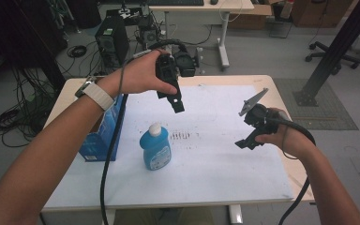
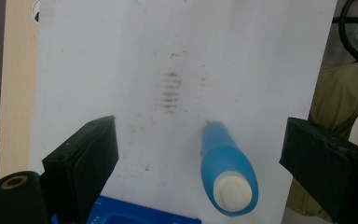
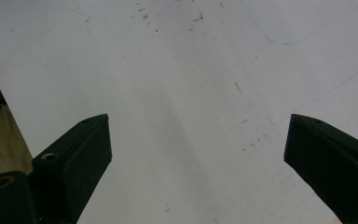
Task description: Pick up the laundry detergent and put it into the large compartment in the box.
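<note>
A blue bottle (image 1: 155, 147) with a white cap stands upright on the white sheet (image 1: 215, 159), left of centre. My left gripper (image 1: 177, 105) hangs in the air beyond it, pointing down at the table. In the left gripper view the bottle (image 2: 228, 172) shows from above between the wide-open jaws, well below them and untouched. My left gripper (image 2: 200, 126) holds nothing. My right gripper (image 1: 246, 142) hovers low over the right part of the sheet. In the right gripper view my right gripper (image 3: 199, 119) is open over bare white sheet (image 3: 191, 70).
A blue cardboard box (image 1: 104, 133) sits at the table's left edge, close to the bottle. A brown smudge (image 1: 183, 136) marks the sheet near its middle. Beyond the table's far edge stand a computer tower (image 1: 112, 42), cables and a desk.
</note>
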{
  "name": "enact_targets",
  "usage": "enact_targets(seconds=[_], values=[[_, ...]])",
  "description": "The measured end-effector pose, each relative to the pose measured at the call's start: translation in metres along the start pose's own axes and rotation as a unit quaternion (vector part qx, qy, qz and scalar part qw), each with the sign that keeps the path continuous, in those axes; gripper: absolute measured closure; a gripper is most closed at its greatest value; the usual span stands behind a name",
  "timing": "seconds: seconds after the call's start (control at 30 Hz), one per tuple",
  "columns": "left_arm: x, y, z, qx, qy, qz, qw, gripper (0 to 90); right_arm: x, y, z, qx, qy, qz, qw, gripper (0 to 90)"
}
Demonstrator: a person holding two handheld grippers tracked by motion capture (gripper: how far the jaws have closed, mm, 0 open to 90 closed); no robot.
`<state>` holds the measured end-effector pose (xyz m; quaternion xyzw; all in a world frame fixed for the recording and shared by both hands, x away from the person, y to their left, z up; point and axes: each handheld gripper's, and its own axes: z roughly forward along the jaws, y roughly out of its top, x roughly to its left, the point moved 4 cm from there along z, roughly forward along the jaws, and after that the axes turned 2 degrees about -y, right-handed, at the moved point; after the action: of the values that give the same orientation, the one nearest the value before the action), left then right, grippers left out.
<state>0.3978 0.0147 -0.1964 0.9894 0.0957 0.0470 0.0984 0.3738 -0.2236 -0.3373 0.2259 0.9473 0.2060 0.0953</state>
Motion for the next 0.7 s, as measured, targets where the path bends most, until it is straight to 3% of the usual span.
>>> enact_targets(seconds=[0.37, 0.7], values=[[-0.001, 0.0004, -0.0008, -0.001, 0.003, -0.004, 1.0, 9.8, -0.0005, -0.0005, 0.0026, -0.001, 0.001, 0.002, 1.0, 7.6], [-0.0002, -0.0032, -0.0047, -0.001, 0.016, -0.025, 0.9996, 9.7, 0.0026, 0.0017, 0.0049, 0.001, 0.0, -0.006, 1.0, 8.0]])
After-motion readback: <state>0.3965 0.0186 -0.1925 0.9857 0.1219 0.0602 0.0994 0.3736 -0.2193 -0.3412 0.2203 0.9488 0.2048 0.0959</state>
